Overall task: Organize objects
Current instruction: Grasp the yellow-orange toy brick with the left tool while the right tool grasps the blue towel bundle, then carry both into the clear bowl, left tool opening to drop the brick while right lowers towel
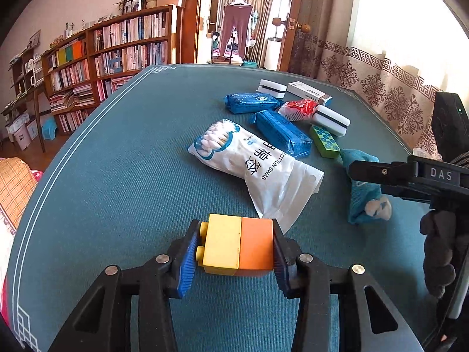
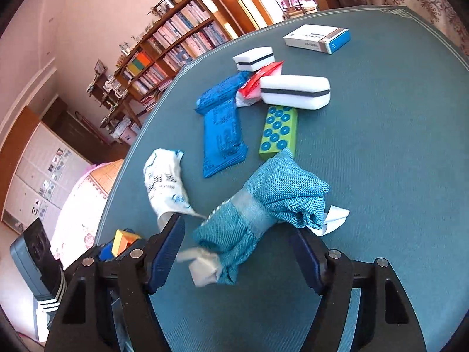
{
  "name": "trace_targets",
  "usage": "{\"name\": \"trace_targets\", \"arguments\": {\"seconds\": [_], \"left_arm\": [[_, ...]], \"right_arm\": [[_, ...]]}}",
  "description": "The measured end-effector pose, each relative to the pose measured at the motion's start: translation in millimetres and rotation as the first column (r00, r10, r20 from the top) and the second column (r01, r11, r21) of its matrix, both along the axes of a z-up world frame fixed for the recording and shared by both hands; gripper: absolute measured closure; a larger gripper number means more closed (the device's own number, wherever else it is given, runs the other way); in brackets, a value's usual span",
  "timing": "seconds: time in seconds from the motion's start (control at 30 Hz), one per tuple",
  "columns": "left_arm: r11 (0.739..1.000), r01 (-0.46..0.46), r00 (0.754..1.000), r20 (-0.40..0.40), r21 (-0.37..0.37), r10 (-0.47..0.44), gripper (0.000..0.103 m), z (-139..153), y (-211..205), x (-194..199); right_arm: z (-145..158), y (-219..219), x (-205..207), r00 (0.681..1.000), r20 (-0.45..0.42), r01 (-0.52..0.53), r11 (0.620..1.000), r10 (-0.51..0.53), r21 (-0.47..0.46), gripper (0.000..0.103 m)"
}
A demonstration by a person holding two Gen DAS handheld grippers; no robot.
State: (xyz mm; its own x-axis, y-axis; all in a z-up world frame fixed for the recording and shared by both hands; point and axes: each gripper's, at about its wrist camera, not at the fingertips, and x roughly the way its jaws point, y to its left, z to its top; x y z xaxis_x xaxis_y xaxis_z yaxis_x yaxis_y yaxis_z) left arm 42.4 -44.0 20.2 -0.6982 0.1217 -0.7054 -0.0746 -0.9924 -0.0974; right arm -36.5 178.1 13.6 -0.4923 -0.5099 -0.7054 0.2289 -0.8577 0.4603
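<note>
My left gripper [image 1: 236, 234] is shut on a block that is half yellow, half orange [image 1: 239, 243], held just above the teal table mat [image 1: 117, 176]. That block [image 2: 126, 240] also shows at the lower left of the right wrist view. My right gripper [image 2: 237, 226] stands open over a crumpled teal knitted sock [image 2: 263, 199] with a white paper tag. The sock lies between the blue pads [image 2: 165, 252], and they do not press on it. In the left wrist view the right gripper [image 1: 369, 179] reaches in from the right above the sock [image 1: 362, 196].
A white bag of cotton swabs [image 1: 255, 161] lies mid-table. Behind it lie two blue packs [image 1: 281, 133], a green block with blue dots [image 1: 324, 141], two white sponges [image 1: 331, 120], a red packet [image 1: 299, 108] and a white box [image 1: 309, 91]. Bookshelves [image 1: 117, 50] stand beyond the far edge.
</note>
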Motion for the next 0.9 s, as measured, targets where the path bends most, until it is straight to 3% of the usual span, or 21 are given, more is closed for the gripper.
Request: {"name": "trace_targets", "arguments": {"seconds": [0.17, 0.23, 0.4, 0.53, 0.9], "left_arm": [[1.000, 0.013, 1.000, -0.005, -0.005, -0.013, 0.056, 0, 4, 1], [1.000, 0.015, 1.000, -0.004, -0.008, -0.015, 0.056, 0, 5, 1], [1.000, 0.011, 1.000, -0.006, -0.009, -0.011, 0.056, 1, 4, 1], [1.000, 0.020, 1.000, -0.011, -0.014, -0.020, 0.056, 2, 7, 2], [0.999, 0.040, 0.999, -0.025, -0.032, -0.041, 0.056, 8, 17, 6]], "right_arm": [[1, 8, -11, 0.999, -0.009, 0.032, 0.999, -0.032, 0.023, 0.030], [2, 1, -7, 0.999, -0.040, 0.034, 0.995, -0.030, 0.091, 0.030], [-2, -11, 4, 0.993, -0.106, 0.074, 0.961, -0.048, 0.267, 0.054], [-3, -6, 8, 0.992, -0.113, 0.088, 0.962, -0.060, 0.259, 0.063], [21, 27, 39, 0.977, -0.191, 0.140, 0.964, -0.097, 0.227, 0.064]]}}
